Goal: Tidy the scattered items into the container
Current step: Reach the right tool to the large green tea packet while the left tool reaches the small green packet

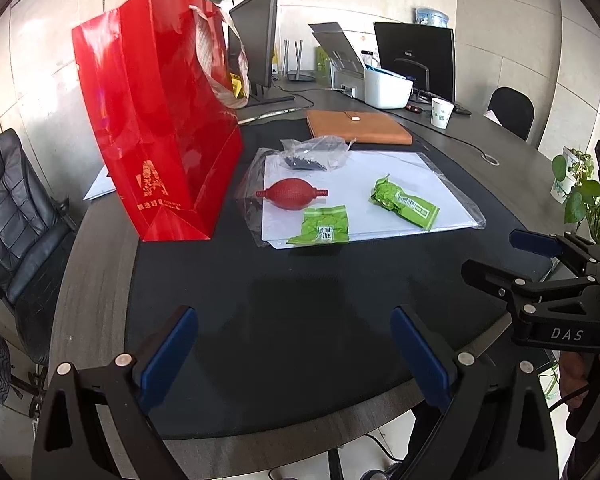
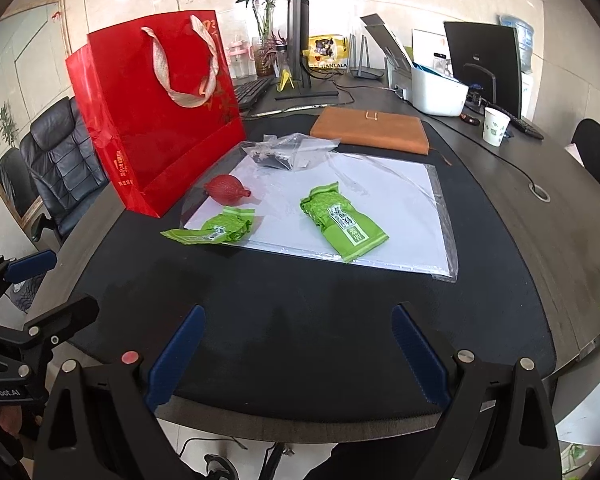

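Nothing's been grabbed yet: the left gripper (image 1: 294, 354) and right gripper (image 2: 298, 354) both hang over the near edge of the bench (image 1: 300, 288) with jaws spread wide and empty. The container looks like the red gift bag (image 1: 156, 120), standing upright at the left of the frame. Lying beside it on a plastic-sleeved white sheet (image 1: 380, 184) mid-frame are a red rubber bulb (image 1: 292, 194), two green packets (image 1: 322, 230) (image 1: 406, 202), and a clear baggie of dark bits (image 1: 314, 156). Likely trouble: the bag is tall, light and leaning a bit, so a nudge at its rim could tip it. The slick sleeve may let packets slide away from closing jaws, and the baggie could spill if pinched low.
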Available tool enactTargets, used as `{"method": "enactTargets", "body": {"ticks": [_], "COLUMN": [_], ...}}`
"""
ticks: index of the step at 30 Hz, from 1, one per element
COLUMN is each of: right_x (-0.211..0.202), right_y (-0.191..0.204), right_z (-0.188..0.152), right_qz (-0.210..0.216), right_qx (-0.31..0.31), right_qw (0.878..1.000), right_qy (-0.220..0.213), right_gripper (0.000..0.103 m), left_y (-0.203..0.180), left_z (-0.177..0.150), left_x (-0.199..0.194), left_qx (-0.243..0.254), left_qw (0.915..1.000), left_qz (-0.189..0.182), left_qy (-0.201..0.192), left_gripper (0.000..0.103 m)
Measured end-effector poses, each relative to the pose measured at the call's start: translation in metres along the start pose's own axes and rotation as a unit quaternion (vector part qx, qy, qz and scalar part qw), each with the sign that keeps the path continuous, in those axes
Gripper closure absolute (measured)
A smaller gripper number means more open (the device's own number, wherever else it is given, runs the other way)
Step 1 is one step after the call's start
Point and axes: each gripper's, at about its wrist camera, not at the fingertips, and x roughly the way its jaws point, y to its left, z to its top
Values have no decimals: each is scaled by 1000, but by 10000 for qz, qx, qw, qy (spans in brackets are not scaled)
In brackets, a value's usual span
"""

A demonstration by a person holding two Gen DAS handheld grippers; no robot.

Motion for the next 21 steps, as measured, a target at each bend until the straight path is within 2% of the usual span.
{"method": "enactTargets", "body": {"ticks": [21], "right_x": [38], "right_y": [-41], "right_z": [12], "right_qz": [-28], "right_qx": [289], "right_qw": [9991], "right_qy": [318], "right_gripper": [6], "left_y": [-29], "left_z": [29], "left_x": [53], "left_qx": [173], "left_qw": [9991], "left_qz": [-182], "left_qy": [327], "left_gripper": [4]}}
